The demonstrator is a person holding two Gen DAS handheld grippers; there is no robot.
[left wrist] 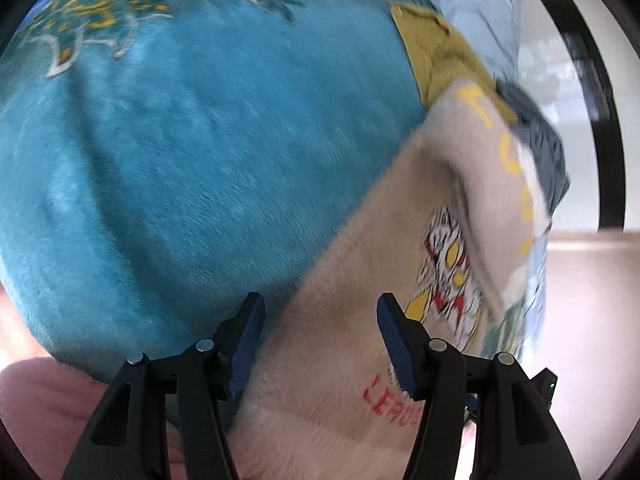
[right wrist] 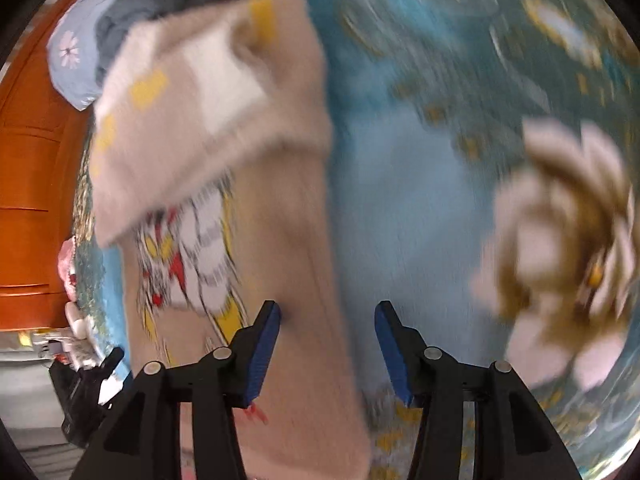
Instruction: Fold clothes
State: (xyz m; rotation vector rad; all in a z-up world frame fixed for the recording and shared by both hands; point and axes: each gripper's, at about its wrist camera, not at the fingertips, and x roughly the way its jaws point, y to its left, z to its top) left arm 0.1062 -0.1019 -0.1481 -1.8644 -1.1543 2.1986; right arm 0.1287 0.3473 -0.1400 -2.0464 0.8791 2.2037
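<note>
grippers, left point(left wrist: 320, 336) and right point(right wrist: 327, 344), hovering released over beige shirt point(left wrist: 352, 312) on blue blanket point(left wrist: 192, 160), risking grabbing blanket fuzz too.

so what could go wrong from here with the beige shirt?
1. Both grippers, left and right, are open over the beige shirt; closing now may pinch the teal blanket too.
2. The sleeve is already folded over and could flop back.
3. Heavy blur: a grab might miss the edge.
</note>
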